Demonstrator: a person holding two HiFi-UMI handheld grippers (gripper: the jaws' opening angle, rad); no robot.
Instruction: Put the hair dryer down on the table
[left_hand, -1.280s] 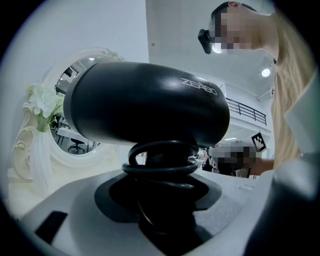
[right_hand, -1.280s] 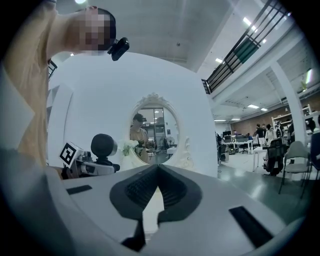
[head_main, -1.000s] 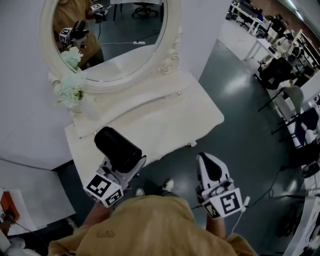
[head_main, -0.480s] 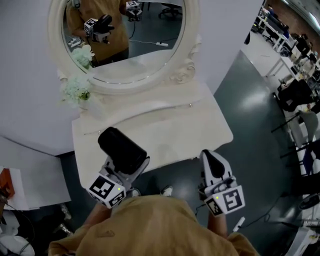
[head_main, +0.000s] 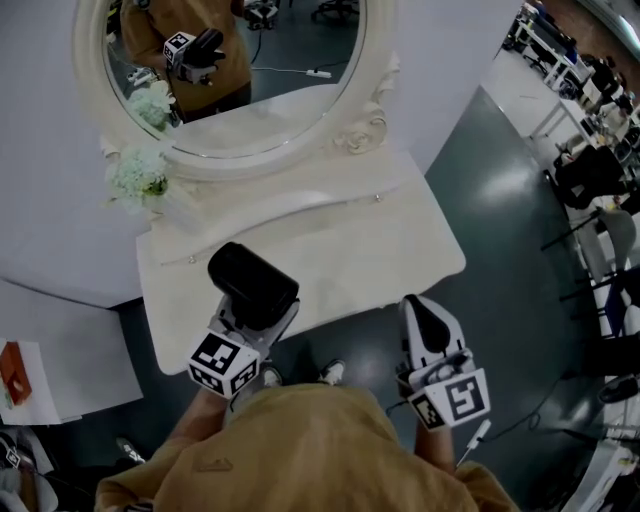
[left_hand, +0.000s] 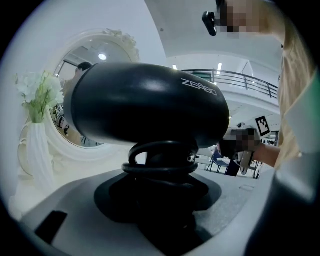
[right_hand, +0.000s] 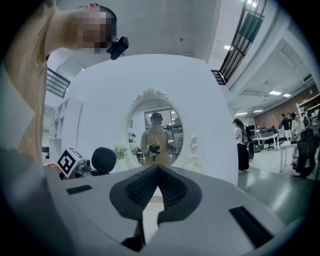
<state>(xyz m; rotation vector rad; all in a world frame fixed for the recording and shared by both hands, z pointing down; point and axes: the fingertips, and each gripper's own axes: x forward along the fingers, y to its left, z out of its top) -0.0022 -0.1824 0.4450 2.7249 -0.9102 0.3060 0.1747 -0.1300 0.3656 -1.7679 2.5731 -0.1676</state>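
Left: my left claw (head_main: 252, 312) pinches the handle of the black hair dryer (head_main: 252, 285), barrel uppermost, held in the air above the near edge of the white bench (head_main: 400, 240). Right: my right claw (right_hand: 157, 180), pressed together and empty, sits just off the bench's near edge.

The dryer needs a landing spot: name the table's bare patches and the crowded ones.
Bare: the middle and right of the table, from the mirror to the front edge. Crowded: the back left corner, with the flowers. The hair dryer hangs over the front left.
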